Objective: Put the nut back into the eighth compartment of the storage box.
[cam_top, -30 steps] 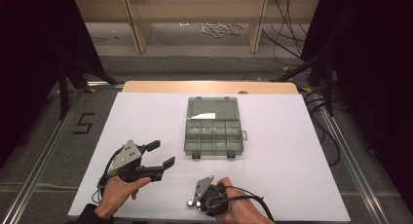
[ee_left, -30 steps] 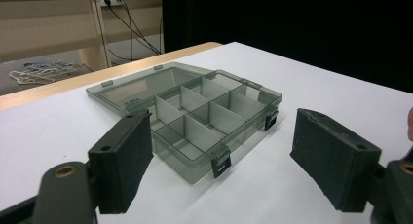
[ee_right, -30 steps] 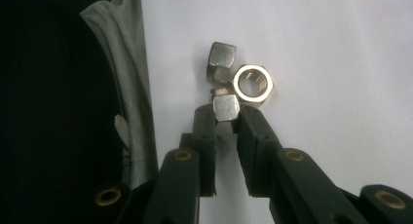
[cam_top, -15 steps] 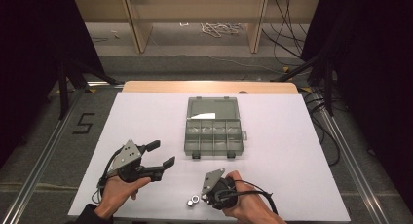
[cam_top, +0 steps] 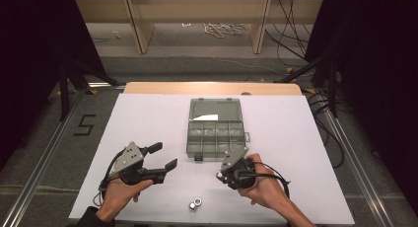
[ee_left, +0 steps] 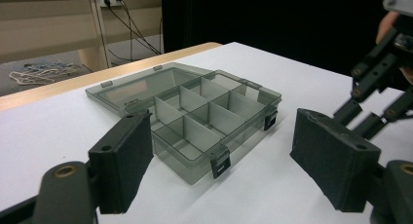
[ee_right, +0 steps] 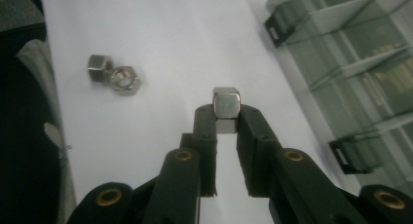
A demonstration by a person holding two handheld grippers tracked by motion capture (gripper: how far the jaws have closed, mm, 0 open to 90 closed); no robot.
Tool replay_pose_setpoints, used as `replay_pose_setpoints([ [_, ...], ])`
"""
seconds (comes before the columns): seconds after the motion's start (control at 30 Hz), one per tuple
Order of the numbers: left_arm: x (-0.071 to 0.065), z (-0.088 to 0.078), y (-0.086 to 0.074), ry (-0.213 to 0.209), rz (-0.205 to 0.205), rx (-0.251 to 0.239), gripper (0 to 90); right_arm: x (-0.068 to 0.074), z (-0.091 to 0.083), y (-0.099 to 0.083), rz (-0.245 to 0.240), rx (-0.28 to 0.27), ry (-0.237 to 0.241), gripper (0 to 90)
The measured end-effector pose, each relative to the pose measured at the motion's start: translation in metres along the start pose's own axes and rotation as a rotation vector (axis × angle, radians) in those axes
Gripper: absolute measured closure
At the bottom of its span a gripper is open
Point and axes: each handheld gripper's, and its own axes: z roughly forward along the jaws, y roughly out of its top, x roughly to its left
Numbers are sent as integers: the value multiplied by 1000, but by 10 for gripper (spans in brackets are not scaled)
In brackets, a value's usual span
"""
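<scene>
Nearest the table's front edge, two loose nuts (cam_top: 195,203) touching each other on the white table (cam_top: 148,118). Just beyond, right gripper (ee_right: 226,121) clamped on a third nut (ee_right: 226,103), pinched only at the very tips and sticking out past them. Likely to pop free or twist if the squeeze eases or the hand jolts; could then roll off the near edge or land in the wrong place. Left gripper (ee_left: 219,160) spread wide, holding nothing, aimed at the box.

Farther back, grey see-through box (cam_top: 215,128) lying with lid flung open and flat behind it. Low dividers inside, cells apparently bare in the left gripper view, apart from a white slip (cam_top: 206,117) toward the lid side. Thin walls: a nut dropped from high could bounce over into a neighbouring cell.
</scene>
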Motion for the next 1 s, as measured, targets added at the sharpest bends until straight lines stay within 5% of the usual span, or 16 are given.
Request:
replay_pose_setpoints([
  [0.6,0,0,0,2,-1,-9,223,-72,-10,-3,130,19,-123,788],
  [1.0,-1,-1,1,5,-4,-18,223,-96,2,-4,184,65,-137,787],
])
